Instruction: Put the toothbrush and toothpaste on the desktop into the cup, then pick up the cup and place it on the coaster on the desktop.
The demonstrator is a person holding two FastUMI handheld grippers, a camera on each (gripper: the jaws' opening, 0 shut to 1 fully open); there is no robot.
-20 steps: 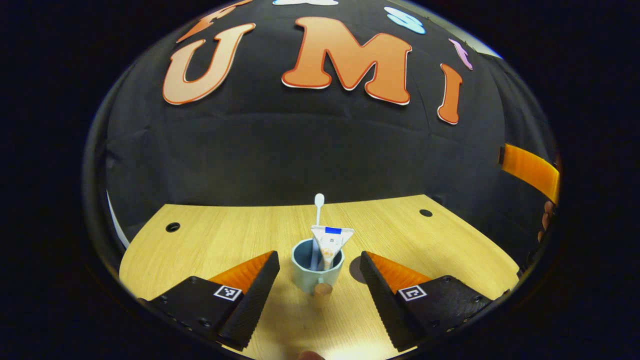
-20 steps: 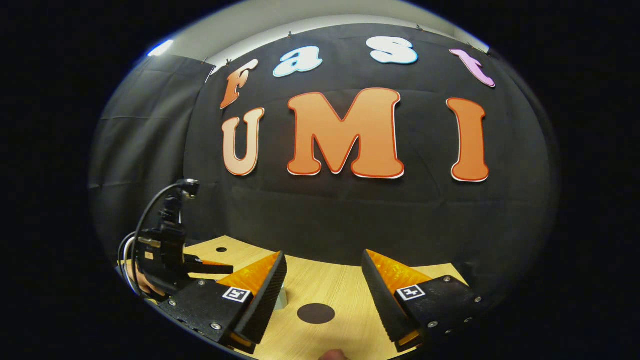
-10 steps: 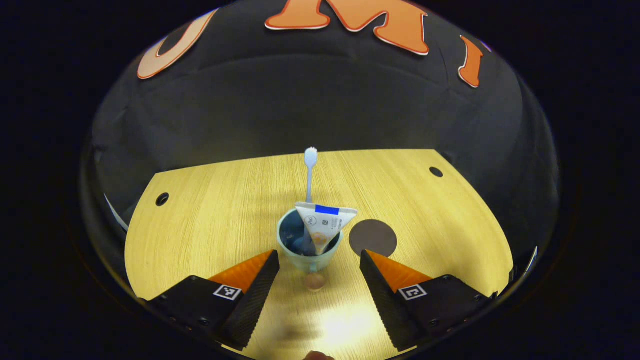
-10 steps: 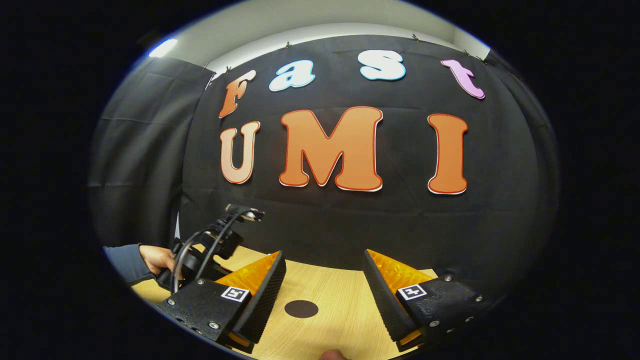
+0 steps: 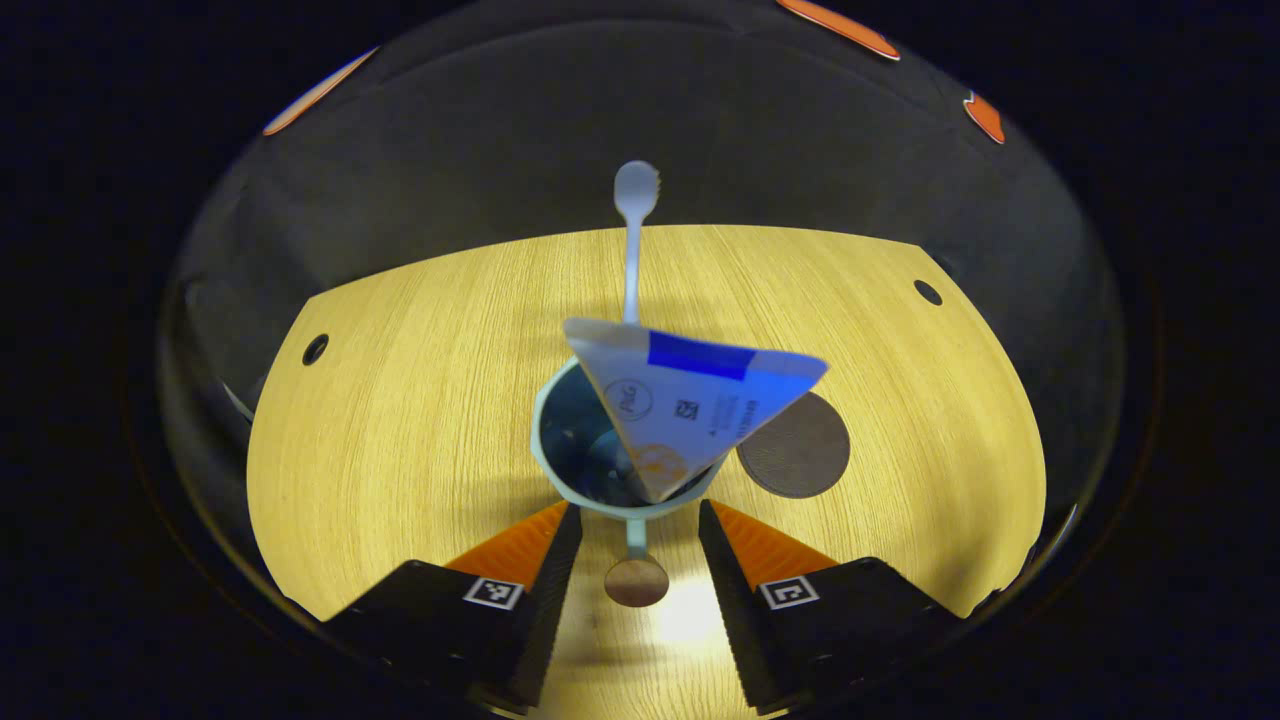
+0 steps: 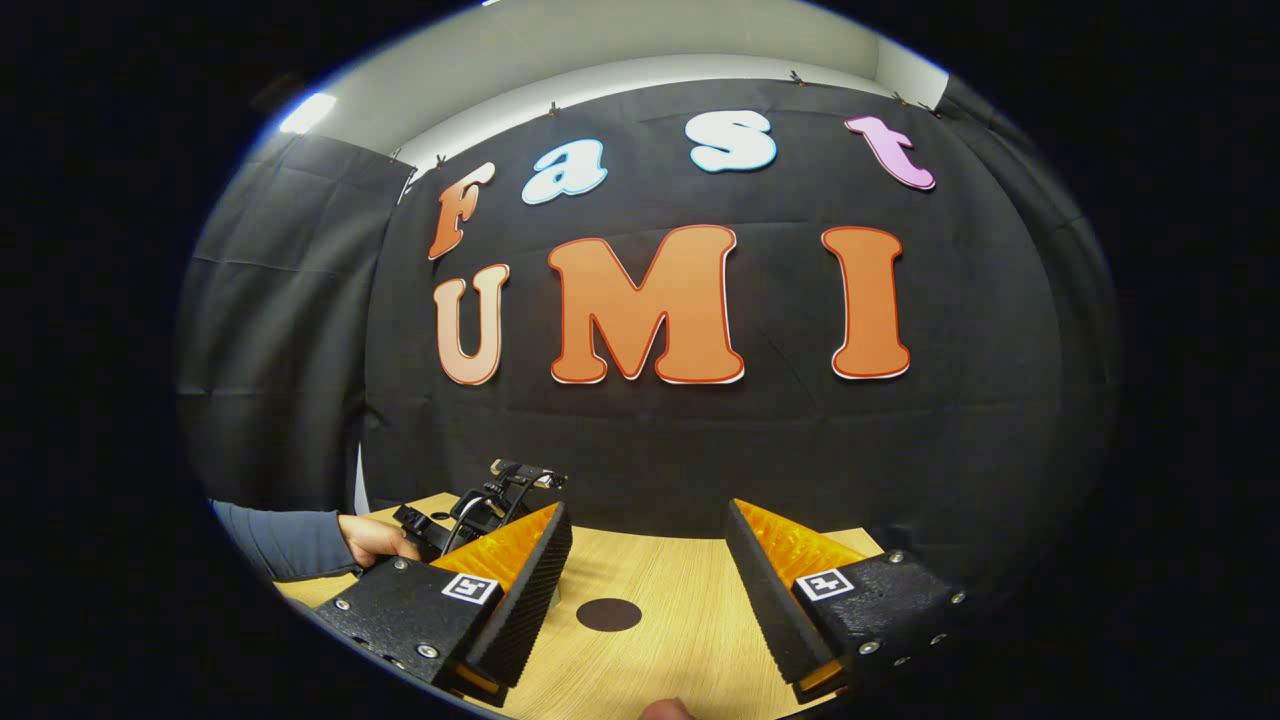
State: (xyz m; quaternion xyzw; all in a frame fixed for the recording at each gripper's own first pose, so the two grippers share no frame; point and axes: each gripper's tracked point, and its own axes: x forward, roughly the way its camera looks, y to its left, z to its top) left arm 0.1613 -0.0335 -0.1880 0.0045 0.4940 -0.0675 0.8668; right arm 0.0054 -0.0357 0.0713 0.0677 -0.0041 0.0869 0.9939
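Note:
A pale blue cup (image 5: 578,452) stands on the wooden desktop (image 5: 400,400) in the left gripper view. Inside it a white toothbrush (image 5: 632,260) stands head up, and a white toothpaste tube (image 5: 680,400) with a blue band leans with its crimped end up. My left gripper (image 5: 638,508) is open, with its fingertips on either side of the cup's handle (image 5: 637,580) and small gaps left. The dark round coaster (image 5: 795,445) lies just right of the cup. My right gripper (image 6: 645,512) hangs open over the desktop, the coaster (image 6: 608,614) between its fingers.
The desktop has a round hole at the far left (image 5: 315,349) and another at the far right (image 5: 927,292). In the right gripper view a hand (image 6: 375,540) in a blue sleeve holds the left gripper (image 6: 485,505) at the left. Black cloth walls stand behind the table.
My left gripper has moved forward and tilted down over the cup, and its fingers have narrowed around the handle. The right gripper has drifted slightly, staying open.

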